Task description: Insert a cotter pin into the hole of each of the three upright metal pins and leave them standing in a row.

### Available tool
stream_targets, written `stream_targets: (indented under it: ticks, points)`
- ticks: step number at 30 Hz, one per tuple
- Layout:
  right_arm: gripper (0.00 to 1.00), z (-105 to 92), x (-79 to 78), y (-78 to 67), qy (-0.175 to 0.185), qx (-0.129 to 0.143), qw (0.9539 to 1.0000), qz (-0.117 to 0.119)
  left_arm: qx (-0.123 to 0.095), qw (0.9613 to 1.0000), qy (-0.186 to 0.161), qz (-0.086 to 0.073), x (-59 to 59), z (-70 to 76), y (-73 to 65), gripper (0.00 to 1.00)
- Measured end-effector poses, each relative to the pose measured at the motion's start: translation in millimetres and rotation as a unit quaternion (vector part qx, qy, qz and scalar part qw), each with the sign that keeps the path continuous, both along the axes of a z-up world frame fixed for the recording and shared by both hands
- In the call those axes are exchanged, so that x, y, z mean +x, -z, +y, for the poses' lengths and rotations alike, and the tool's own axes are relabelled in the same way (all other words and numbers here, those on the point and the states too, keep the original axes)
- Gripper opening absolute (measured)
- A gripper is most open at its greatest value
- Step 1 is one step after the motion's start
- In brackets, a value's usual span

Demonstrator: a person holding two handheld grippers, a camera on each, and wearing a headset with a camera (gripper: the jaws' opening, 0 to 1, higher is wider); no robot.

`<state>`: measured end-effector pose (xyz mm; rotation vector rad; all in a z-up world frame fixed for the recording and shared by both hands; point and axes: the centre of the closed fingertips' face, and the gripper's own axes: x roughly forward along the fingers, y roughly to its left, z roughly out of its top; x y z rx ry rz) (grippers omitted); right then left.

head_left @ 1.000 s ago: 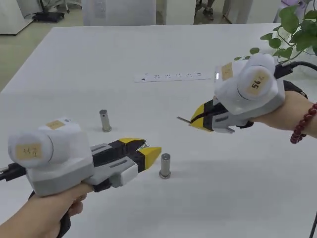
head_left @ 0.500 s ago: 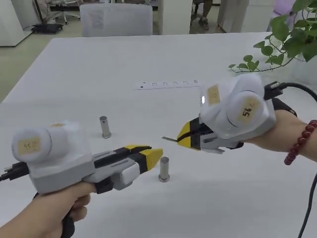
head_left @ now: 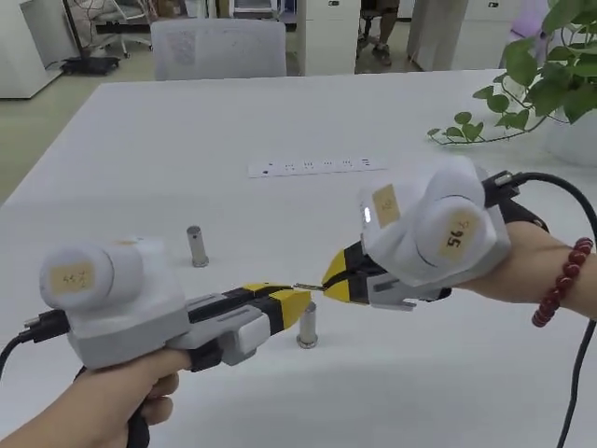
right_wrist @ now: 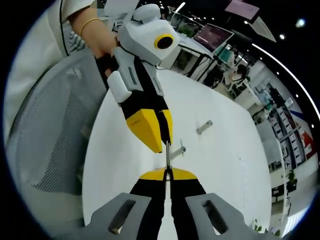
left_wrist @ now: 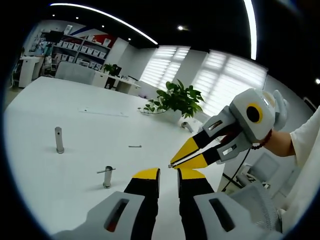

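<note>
My right gripper (head_left: 328,280) is shut on a thin cotter pin (head_left: 310,287) that points left. The pin's free end meets the yellow tips of my left gripper (head_left: 297,297), whose jaws stand a narrow gap apart with nothing between them (left_wrist: 168,172). In the right gripper view the cotter pin (right_wrist: 167,159) rises straight from the shut jaws to the left gripper's tips (right_wrist: 165,142). Just below the tips stands a metal pin (head_left: 308,327); in the left gripper view this pin (left_wrist: 107,176) carries a cross pin through its top. A second metal pin (head_left: 196,246) stands farther left.
A loose cotter pin (left_wrist: 134,146) lies on the white table (head_left: 140,168). A white power strip (head_left: 317,166) lies mid-table. A potted plant (head_left: 541,65) stands at the back right, a chair (head_left: 219,47) behind the far edge. A black cable (head_left: 583,233) trails from the right gripper.
My right gripper has moved left and down with the cotter pin until its end reaches the left gripper's tips. The left gripper has edged slightly right. The head camera has shifted.
</note>
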<state>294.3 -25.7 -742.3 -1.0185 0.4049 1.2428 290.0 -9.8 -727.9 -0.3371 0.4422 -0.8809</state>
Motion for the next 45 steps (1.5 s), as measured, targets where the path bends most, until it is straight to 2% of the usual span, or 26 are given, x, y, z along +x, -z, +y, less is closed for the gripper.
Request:
stream_targets:
  ticks: [8, 16, 23, 27, 32, 45]
  points:
    - [0.03, 3.9, -8.3, -0.6, -0.011, -0.004, 0.9999, -0.004, -0.002, 0.9999, 0.004, 0.009, -5.0, -3.5, 1.4, 0.06]
    - [0.03, 6.4, -14.6, 0.6, -0.019, -0.013, 0.9997, -0.006, 0.003, 0.9999, 0.009, 0.006, -7.9, -3.2, 2.5, 0.03]
    - [0.03, 7.9, -16.3, -0.7, -0.021, -0.015, 0.9996, -0.009, 0.0, 0.9999, 0.011, 0.011, -9.1, -3.0, 1.5, 0.02]
    - [0.03, 8.9, -17.4, -0.4, -0.022, -0.017, 0.9995, -0.01, -0.005, 0.9997, 0.008, 0.022, -9.9, -2.4, 2.1, 0.01]
    - [0.03, 10.3, -17.1, -1.2, -0.018, -0.015, 0.9996, -0.013, -0.008, 0.9996, 0.002, 0.027, -10.6, -1.6, 0.8, 0.01]
    - [0.04, 11.8, -14.8, -6.8, -0.019, -0.004, 0.9996, -0.02, -0.011, 0.9998, 0.007, 0.017, -10.1, 0.2, -4.7, 0.0]
